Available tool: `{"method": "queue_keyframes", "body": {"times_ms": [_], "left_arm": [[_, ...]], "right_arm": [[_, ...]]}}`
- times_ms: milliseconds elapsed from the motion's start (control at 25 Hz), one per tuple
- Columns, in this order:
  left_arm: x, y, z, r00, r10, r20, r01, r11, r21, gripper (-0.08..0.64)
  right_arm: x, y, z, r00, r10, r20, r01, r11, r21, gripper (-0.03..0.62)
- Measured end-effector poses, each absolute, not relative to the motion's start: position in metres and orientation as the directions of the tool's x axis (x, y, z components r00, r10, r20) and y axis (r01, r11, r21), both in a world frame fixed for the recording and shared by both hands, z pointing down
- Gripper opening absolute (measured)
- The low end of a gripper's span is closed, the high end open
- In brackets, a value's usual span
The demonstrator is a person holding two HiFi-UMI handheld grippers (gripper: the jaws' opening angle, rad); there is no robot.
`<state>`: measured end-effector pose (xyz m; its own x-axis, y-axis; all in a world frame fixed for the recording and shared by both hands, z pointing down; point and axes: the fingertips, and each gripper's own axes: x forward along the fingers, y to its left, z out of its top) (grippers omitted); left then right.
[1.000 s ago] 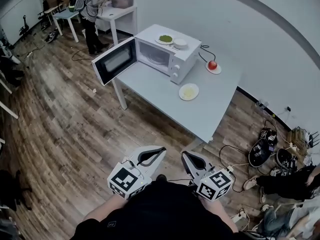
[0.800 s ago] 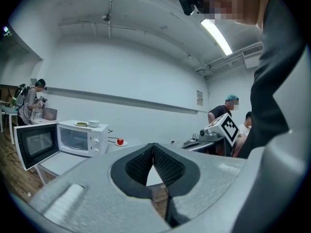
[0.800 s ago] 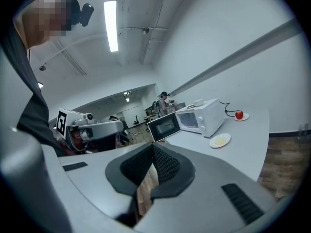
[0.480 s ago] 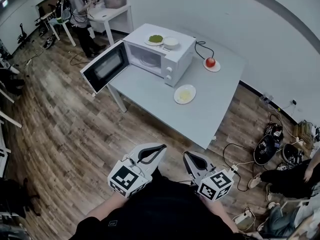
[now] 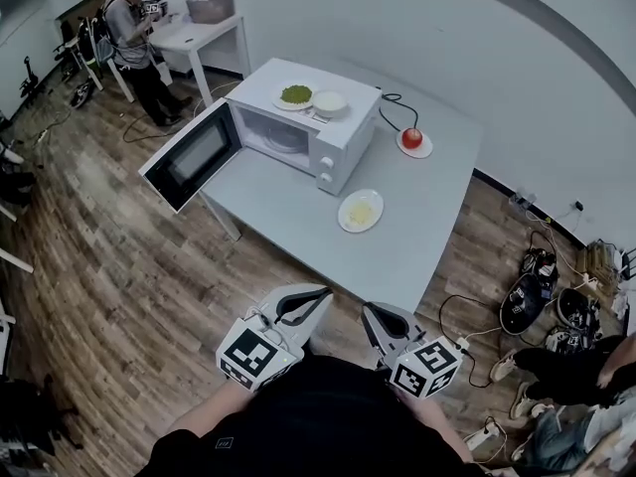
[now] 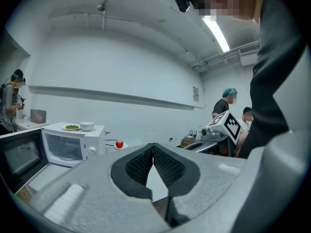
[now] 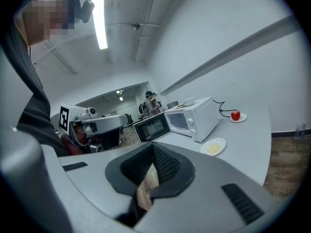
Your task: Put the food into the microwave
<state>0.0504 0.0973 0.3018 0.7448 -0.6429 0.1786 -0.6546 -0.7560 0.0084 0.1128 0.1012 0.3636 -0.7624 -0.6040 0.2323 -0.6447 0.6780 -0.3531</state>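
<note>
left gripper [image 5: 320, 298] + right gripper [image 5: 369, 312] clenched, empty | open microwave [image 5: 298, 127], food plate [image 5: 360, 211] ahead, nearer than before | approach only, pickup pending

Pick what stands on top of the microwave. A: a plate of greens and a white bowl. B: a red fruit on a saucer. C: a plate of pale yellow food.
A: the plate of greens and the white bowl sit on top of the microwave, while the red fruit and the yellow food lie on the table.
</note>
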Motion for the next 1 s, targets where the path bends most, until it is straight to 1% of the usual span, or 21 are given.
{"method": "queue_keyframes", "body": {"times_ms": [360, 600, 800, 920, 1000], "left_arm": [[0.012, 0.017, 0.310, 0.754, -0.625, 0.204, -0.644, -0.764, 0.038, 0.009], [-0.004, -0.024, 0.316, 0.781, -0.584, 0.222, -0.607, -0.793, 0.046, 0.009], [0.000, -0.060, 0.328, 0.788, -0.570, 0.234, -0.598, -0.799, 0.066, 0.009], [0.006, -0.075, 0.344, 0.781, -0.560, 0.277, -0.599, -0.797, 0.079, 0.009], [0.013, -0.085, 0.354, 0.776, -0.550, 0.307, -0.598, -0.797, 0.084, 0.009]], "right_arm": [[0.079, 0.023, 0.369, -0.740, -0.622, 0.256, -0.670, 0.643, -0.371, 0.014], [0.064, -0.025, 0.367, -0.703, -0.656, 0.273, -0.707, 0.605, -0.368, 0.014], [0.059, -0.047, 0.379, -0.704, -0.633, 0.322, -0.709, 0.605, -0.362, 0.014], [0.065, -0.055, 0.398, -0.699, -0.614, 0.365, -0.715, 0.593, -0.371, 0.014], [0.070, -0.064, 0.404, -0.707, -0.604, 0.367, -0.707, 0.588, -0.393, 0.014]]}}
